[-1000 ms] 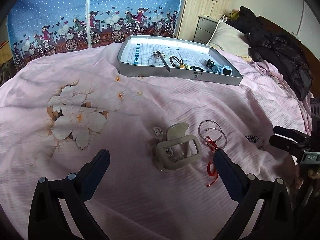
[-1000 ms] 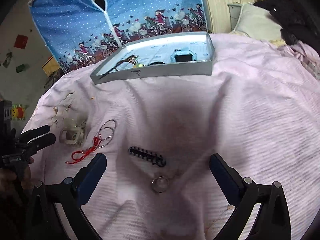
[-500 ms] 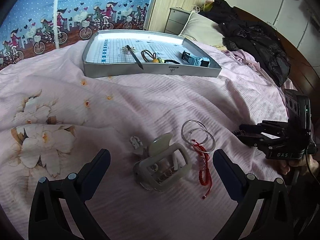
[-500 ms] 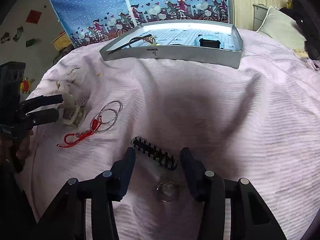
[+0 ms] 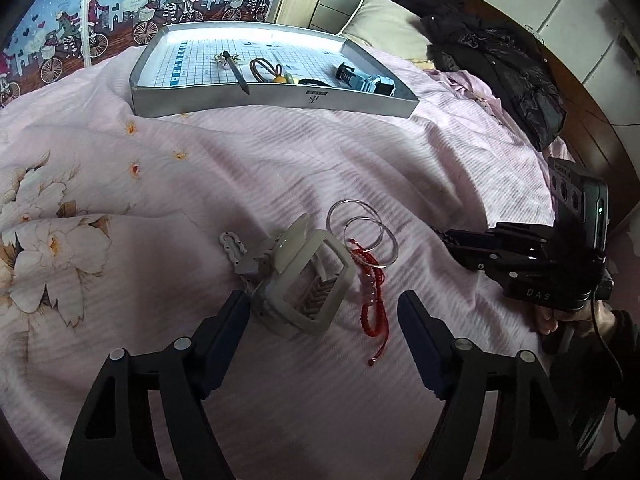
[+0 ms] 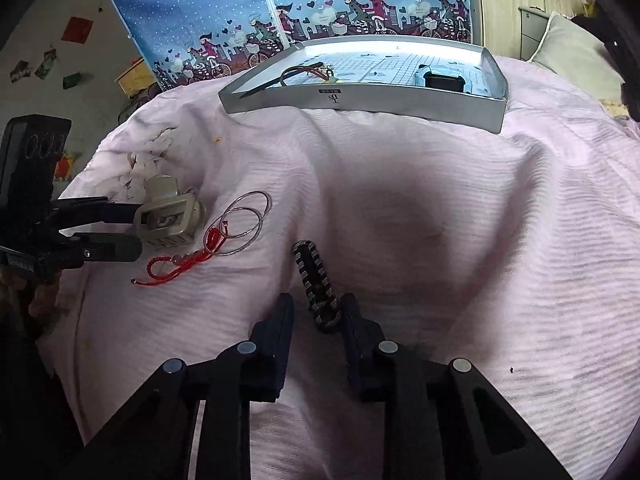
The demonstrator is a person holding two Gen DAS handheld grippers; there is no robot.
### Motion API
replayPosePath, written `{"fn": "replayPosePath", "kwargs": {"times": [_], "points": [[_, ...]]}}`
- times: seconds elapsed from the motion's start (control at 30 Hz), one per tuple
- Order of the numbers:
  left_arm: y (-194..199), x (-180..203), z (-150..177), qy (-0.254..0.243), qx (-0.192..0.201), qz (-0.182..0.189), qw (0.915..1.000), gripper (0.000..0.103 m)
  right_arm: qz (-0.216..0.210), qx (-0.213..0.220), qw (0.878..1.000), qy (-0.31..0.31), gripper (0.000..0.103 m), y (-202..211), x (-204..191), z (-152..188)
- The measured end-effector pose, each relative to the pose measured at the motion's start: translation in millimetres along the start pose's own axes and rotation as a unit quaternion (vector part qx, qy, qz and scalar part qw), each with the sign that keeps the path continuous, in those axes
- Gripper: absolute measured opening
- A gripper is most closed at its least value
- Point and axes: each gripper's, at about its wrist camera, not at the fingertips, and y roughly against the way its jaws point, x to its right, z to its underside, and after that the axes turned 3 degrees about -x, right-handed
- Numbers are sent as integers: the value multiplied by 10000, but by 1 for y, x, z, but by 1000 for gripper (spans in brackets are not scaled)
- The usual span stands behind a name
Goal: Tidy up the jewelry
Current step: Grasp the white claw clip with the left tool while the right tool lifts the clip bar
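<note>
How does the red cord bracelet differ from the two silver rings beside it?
The red cord bracelet is soft, braided and lies stretched out crooked; the two silver rings are rigid, thin metal and round. The bracelet carries beads; the rings are plain. Both rest on the pink bedspread, touching each other.

The left hand-held gripper (image 5: 324, 312) points toward 12 o'clock in its own view, its fingers spread wide and low over the bed. The right hand-held gripper (image 6: 318, 312) also aims at 12 o'clock, its fingers (image 6: 280, 320) drawn close together with a narrow gap between them. A hand (image 5: 548, 320) grips its handle at 3 o'clock in the left view.
</note>
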Motion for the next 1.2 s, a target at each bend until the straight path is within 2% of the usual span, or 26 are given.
{"fn": "replayPosePath", "kwargs": {"times": [0.13,0.33,0.4,0.43,0.6,0.83,0.9,0.93,1.2], "points": [[-10,4,3,-166,-28,-365,9992,70,84,60,9999,-47,23,-2,0,0],[-12,8,4,-271,282,-690,9969,70,201,172,9996,-66,23,-9,-1,-3],[-13,10,4,-337,305,-707,9965,60,212,166,9996,-65,23,-11,-2,-4],[-14,10,5,-359,279,-720,9964,49,209,168,9996,-66,23,-11,-2,-3],[-15,17,6,-513,171,-649,9964,46,-2,97,9998,-189,15,-11,-5,-1],[-25,33,9,-959,20,-888,9914,46,25,23,9998,-202,15,-13,-11,1],[-25,32,9,-935,48,-918,9914,44,40,9,9998,-213,15,-13,-11,1],[-25,30,9,-877,71,-942,9917,39,42,6,9997,-224,15,-13,-11,2],[-17,21,5,-436,291,-828,9952,39,-24,35,9992,-398,15,-14,-9,4]]}}
